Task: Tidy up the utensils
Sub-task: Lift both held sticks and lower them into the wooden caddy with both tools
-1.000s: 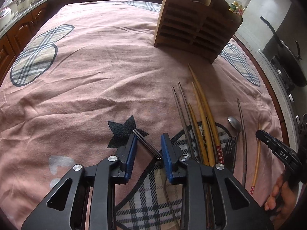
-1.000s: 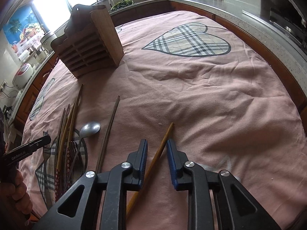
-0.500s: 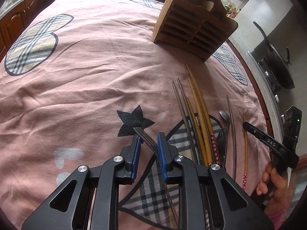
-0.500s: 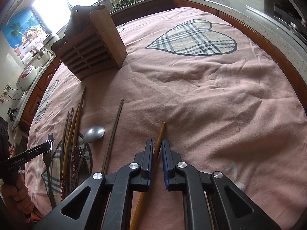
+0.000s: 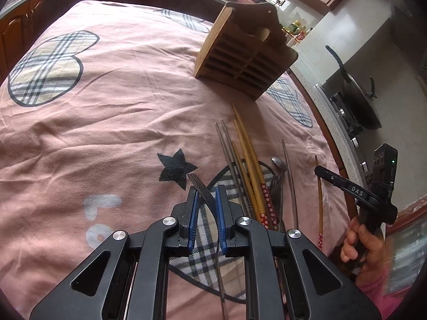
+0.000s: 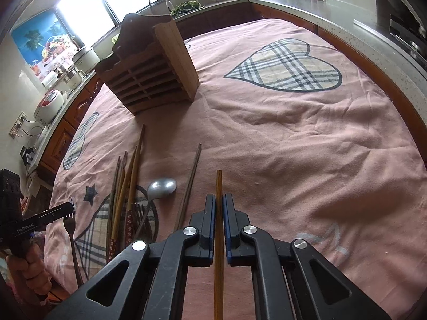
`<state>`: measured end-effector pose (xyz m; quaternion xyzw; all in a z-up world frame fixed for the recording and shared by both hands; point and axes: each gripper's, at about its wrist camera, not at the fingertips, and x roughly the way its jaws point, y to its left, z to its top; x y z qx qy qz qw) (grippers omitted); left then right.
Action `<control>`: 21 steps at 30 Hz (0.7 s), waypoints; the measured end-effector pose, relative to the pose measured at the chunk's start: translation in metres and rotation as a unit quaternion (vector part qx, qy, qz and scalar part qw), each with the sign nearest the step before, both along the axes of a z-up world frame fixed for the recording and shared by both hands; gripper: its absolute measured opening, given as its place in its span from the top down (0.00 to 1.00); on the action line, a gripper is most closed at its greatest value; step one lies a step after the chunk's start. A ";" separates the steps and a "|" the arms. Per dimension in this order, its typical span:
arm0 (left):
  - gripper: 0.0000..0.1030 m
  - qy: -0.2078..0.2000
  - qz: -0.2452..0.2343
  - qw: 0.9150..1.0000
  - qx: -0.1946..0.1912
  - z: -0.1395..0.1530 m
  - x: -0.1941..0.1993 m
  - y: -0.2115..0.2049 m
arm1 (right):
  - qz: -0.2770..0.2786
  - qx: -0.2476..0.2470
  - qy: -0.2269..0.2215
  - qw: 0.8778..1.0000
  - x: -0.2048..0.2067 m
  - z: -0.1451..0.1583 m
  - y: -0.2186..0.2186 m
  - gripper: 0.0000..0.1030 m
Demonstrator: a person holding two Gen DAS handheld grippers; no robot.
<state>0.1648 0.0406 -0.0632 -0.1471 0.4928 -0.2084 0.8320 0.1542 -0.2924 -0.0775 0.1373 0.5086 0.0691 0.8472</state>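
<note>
I have the left gripper (image 5: 206, 196) just closing its fingers on a fork (image 5: 198, 186) and the right gripper (image 6: 218, 205) clamping a chopstick (image 6: 219, 186), ready to carry to the wooden rack (image 6: 154, 72) at eleven o'clock.

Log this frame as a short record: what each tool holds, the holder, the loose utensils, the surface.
left tool: shut on fork, tines forward; jaws have just been closing
right tool: shut on a chopstick; jaws have just been closing
holder: wooden, slotted, standing at the far side of the cloth
loose utensils: chopsticks bundled, spoon, a dark chopstick lying apart
surface: pink cloth with plaid hearts
task state: no utensil seen in the holder yet
</note>
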 end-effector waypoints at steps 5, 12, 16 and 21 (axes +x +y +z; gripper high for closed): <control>0.95 -0.031 -0.002 0.999 -0.019 0.028 -0.013 0.001 | 0.009 0.019 -0.034 0.999 -0.005 0.028 0.006 0.95; 0.99 -0.089 0.017 0.996 -0.029 0.061 -0.031 0.008 | 0.020 0.048 -0.079 0.996 -0.015 0.061 0.012 0.95; 0.99 -0.104 0.027 0.993 -0.040 0.068 -0.033 0.014 | 0.025 0.054 -0.104 0.993 -0.017 0.076 0.014 0.95; 0.99 -0.116 0.032 0.991 -0.057 0.075 -0.036 0.018 | 0.029 0.058 -0.120 0.991 -0.018 0.087 0.017 0.95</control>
